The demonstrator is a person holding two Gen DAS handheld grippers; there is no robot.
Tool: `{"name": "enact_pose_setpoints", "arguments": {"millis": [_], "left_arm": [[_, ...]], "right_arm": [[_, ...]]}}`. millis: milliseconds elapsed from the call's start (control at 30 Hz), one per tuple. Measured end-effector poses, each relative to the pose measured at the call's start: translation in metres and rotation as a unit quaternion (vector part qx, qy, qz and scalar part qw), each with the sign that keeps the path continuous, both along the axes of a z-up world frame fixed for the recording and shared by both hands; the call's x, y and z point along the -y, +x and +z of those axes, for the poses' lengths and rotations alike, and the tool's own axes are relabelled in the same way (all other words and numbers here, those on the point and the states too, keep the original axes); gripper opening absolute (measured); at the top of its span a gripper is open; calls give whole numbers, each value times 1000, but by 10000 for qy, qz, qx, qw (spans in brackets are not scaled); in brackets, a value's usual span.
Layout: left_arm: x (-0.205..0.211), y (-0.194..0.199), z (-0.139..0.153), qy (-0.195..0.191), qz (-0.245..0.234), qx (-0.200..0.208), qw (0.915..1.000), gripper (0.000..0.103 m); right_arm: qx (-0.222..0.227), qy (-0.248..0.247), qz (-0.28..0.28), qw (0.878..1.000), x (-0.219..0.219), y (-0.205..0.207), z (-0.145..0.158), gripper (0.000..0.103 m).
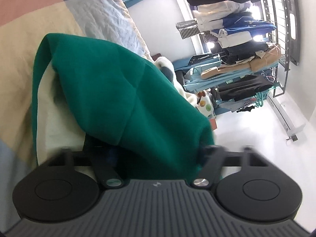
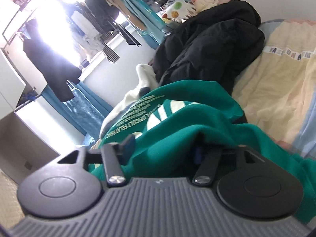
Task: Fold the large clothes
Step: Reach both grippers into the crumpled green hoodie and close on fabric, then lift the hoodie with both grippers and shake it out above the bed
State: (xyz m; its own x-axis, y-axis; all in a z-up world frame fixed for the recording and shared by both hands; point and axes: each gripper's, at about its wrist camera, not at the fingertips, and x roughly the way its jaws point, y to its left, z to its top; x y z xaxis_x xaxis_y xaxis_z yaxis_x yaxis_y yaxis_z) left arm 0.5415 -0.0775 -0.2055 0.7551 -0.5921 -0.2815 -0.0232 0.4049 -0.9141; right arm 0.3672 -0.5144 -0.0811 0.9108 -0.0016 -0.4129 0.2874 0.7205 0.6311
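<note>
The green sweatshirt (image 1: 110, 90) (still bunched on the bed (image 2: 276, 90)) is gripped by left hand-held gripper (image 1: 146, 148) and right hand-held gripper (image 2: 164, 148); folding is judged barely begun.

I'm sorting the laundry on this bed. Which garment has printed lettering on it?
The green sweatshirt lying across the right gripper, with pale text and a white logo; the black puffer jacket heaped behind it shows none.
</note>
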Motion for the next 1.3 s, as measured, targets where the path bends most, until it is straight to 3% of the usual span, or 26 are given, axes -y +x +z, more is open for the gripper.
{"name": "enact_pose_setpoints", "arguments": {"millis": [33,100,200,300,567,1033,1300], "left_arm": [[-3,-1,1,53,-21,9,10000,47],[-3,-4,13,232,-31,93,9997,26],[-5,-15,41,556,31,330,9979,16],[-10,-32,73,843,139,607,9945,14],[-44,-106,159,1084,508,1262,9848,12],[-108,-295,274,1158,829,1970,9700,12],[-129,-396,360,1517,1057,2416,9526,12]], "right_arm": [[-34,36,-10,10000,3,-1,0,31],[-102,56,40,9999,7,-4,3,23],[-16,26,223,9997,5,-14,17,14],[181,-102,460,9987,-1,-28,40,11],[752,-294,1056,9911,-29,-81,106,9],[1555,-728,1553,9728,-71,-205,200,9],[1888,-948,1823,9603,-82,-247,259,9]]}}
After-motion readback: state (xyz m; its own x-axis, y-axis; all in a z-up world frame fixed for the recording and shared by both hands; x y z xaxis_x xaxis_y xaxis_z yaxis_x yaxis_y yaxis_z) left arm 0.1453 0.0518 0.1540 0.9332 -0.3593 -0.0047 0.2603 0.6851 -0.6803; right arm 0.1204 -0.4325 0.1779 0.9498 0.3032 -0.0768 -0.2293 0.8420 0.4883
